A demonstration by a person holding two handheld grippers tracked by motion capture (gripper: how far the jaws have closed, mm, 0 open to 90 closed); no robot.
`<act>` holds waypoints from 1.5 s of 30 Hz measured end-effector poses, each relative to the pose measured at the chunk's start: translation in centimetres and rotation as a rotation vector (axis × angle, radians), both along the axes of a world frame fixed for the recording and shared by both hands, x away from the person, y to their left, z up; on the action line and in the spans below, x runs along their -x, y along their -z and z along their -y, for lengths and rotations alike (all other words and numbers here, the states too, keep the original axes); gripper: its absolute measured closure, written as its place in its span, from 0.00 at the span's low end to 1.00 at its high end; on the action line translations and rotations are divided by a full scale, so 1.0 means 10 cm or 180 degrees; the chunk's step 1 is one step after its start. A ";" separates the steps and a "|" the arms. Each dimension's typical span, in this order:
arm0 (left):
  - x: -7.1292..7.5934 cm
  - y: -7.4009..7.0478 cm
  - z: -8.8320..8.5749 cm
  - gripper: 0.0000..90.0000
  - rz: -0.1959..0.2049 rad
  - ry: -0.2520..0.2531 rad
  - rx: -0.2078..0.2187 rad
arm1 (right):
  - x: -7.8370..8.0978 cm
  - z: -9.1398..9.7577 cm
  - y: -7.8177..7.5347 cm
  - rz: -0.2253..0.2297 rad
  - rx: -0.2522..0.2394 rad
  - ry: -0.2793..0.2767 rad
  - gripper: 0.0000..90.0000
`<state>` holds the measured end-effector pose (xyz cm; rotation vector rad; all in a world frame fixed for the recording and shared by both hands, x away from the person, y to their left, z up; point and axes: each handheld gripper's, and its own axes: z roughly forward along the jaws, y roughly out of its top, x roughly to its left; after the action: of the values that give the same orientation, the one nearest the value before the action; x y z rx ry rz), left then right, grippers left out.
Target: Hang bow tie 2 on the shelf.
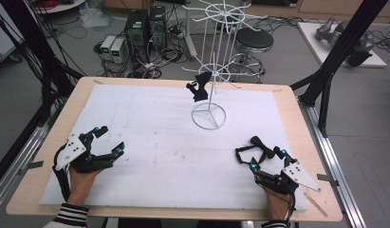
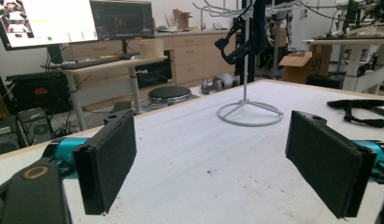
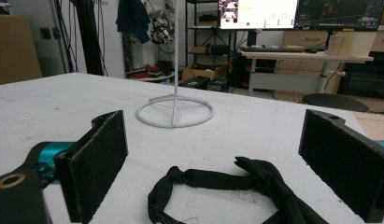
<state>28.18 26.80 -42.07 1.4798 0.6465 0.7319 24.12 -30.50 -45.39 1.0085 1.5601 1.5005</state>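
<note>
A black bow tie (image 1: 257,148) lies on the white tabletop (image 1: 173,156) between the spread jaws of the right hand-held gripper (image 1: 267,159), untouched; the left hand-held gripper (image 1: 109,141) gapes empty, well apart

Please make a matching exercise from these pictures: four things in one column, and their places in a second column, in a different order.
Things:
1. left gripper
2. right gripper
3. bow tie on the mat
4. hanging bow tie

Places:
A. on the white rack
B. open, nothing between its jaws
C. lying before the right gripper
D. open, at a bow tie

Pairs: 1-B, 2-D, 3-C, 4-A
</note>
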 end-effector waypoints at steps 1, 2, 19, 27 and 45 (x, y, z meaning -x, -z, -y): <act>0.00 0.01 0.00 0.19 -0.0002 -0.0007 -0.0011 | 0.00 0.00 0.00 0.0009 0.0007 0.0004 0.08; 0.00 0.01 0.00 0.19 -0.0006 -0.0011 -0.0018 | 0.01 0.00 0.00 0.0019 0.0017 0.0007 0.08; 0.03 0.05 0.03 0.19 0.0007 -0.0053 -0.0052 | -0.08 0.08 -0.28 -0.0127 0.0059 -0.0193 0.08; 0.04 0.10 0.02 0.19 0.0015 -0.0081 -0.0039 | -0.13 0.17 -0.40 -0.0370 0.0210 -0.0235 0.08; 0.08 0.21 -0.04 0.19 0.0059 -0.0100 -0.0040 | -0.41 0.42 -0.59 -0.1074 0.0767 -0.0331 0.08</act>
<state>27.42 27.15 -44.20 1.4757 0.6535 0.7744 28.25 -34.74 -39.48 1.0922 2.0038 1.2143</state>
